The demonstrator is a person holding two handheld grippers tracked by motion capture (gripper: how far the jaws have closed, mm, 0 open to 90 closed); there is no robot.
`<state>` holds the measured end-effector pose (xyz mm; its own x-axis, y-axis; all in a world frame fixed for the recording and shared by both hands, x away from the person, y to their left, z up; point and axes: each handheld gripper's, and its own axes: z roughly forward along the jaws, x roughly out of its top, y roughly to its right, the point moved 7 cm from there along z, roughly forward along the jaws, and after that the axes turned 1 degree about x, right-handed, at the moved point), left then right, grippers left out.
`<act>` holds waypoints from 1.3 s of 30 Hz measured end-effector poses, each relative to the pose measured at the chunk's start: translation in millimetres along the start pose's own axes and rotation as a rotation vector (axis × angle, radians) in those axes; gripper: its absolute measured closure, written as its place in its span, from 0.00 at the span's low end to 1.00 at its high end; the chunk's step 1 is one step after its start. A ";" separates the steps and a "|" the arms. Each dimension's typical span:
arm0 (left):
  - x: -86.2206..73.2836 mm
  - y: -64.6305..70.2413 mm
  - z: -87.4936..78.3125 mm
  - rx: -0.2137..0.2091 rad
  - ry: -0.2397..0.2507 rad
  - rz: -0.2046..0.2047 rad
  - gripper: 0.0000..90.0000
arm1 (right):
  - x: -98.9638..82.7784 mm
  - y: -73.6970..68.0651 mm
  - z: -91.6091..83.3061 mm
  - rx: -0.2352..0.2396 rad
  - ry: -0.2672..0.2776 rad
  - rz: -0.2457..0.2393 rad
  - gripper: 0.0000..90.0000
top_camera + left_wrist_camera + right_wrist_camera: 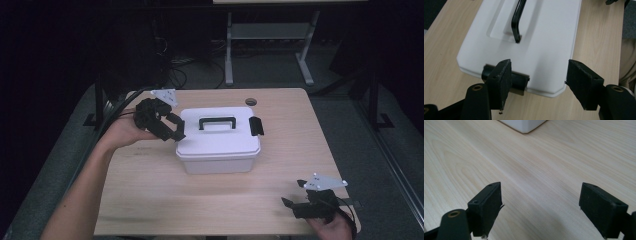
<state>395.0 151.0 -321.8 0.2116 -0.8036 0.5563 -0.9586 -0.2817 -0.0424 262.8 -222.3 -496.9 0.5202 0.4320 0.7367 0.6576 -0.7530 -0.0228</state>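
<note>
A white box (218, 145) sits in the middle of a light wooden table (150, 195). Its lid is on, and a black handle (217, 121) lies flat in a dip on top of the lid. On the right end of the box there is a black latch (256, 126). There is another black latch (517, 81) on the left end, which you can see up close in the left gripper view. The left gripper (172, 129) is right at that left end of the box, held by the person's left hand (126, 131). Its jaws are wide apart and squeeze nothing. In the left gripper view one jaw sits in front of the latch and the other jaw hangs past the corner of the lid (so the end of the box lies between them). I cannot tell if that jaw touches the latch. The right gripper (295, 200) is far from the box, down near the front right corner of the table, in the person's right hand (332, 229). Its jaws are wide apart too, with just bare wood between them. In the right gripper view one corner of the white box peeks in at the top. Behind the table the floor is dark, and the grey legs of another table (265, 40) stand there.
</note>
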 end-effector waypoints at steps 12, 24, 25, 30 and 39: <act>-19.1 0.8 -11.1 0.015 0.026 -0.031 0.40 | 0.1 -0.4 -0.1 -0.001 0.001 -0.003 0.20; -35.4 0.8 -18.8 0.026 0.037 -0.058 0.41 | -0.7 -2.9 1.7 0.001 -0.007 0.005 0.20; -36.2 0.9 -18.8 0.025 0.040 -0.058 0.41 | -0.6 -2.9 1.9 0.002 -0.006 0.004 0.20; -41.4 1.1 -19.0 0.027 0.041 -0.066 0.41 | -0.7 -3.0 2.1 0.000 -0.007 0.005 0.20; -52.2 2.9 -22.6 0.034 0.042 -0.073 0.41 | -1.6 -4.0 2.1 -0.005 -0.015 -0.001 0.20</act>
<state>376.8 204.0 -332.2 0.2717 -0.7579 0.5931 -0.9337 -0.3569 -0.0284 260.5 -218.9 -499.4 0.5281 0.4400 0.7263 0.6551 -0.7553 -0.0187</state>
